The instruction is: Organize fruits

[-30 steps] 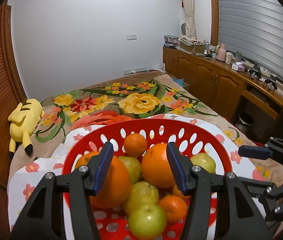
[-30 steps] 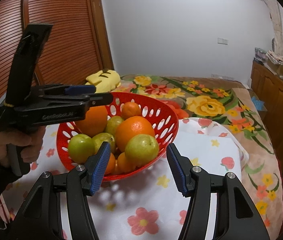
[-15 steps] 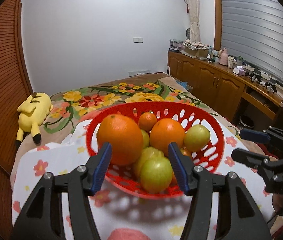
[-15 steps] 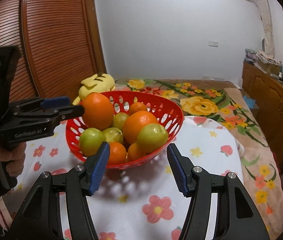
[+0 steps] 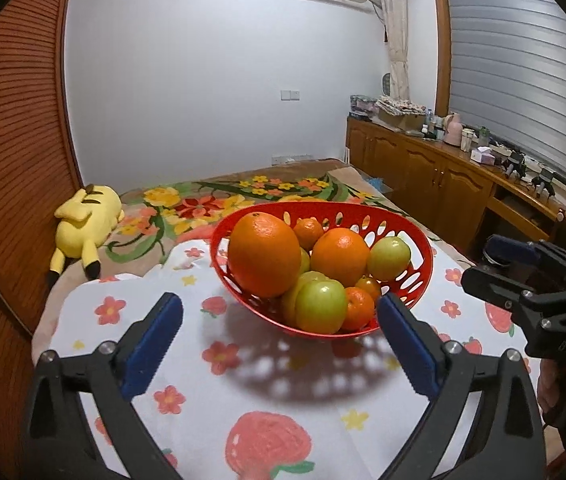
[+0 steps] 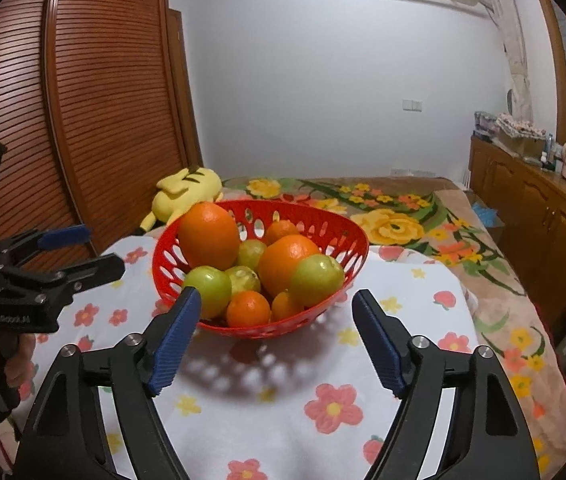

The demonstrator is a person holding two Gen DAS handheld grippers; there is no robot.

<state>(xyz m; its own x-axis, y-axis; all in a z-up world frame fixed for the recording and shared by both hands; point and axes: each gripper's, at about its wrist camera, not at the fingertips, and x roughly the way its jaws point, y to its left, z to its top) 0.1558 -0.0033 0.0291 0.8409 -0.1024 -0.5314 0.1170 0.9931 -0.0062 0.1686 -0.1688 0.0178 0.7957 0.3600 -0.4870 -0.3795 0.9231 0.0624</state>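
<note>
Hovering level over the flowered cloth [image 5: 283, 396], the left gripper [image 5: 279, 344] is gaping wide and gripping nothing — the red basket [image 5: 423, 268] of fruit is sitting just ahead of its fingertips, apart from them. The right gripper [image 6: 277, 336] is pointing at the same basket [image 6: 357, 248] from its own side, likewise spread wide and empty, fruit straight ahead. White lettering on the left gripper's body is showing in the right view — "GenRobot.AI", roughly, though blurred.
</note>
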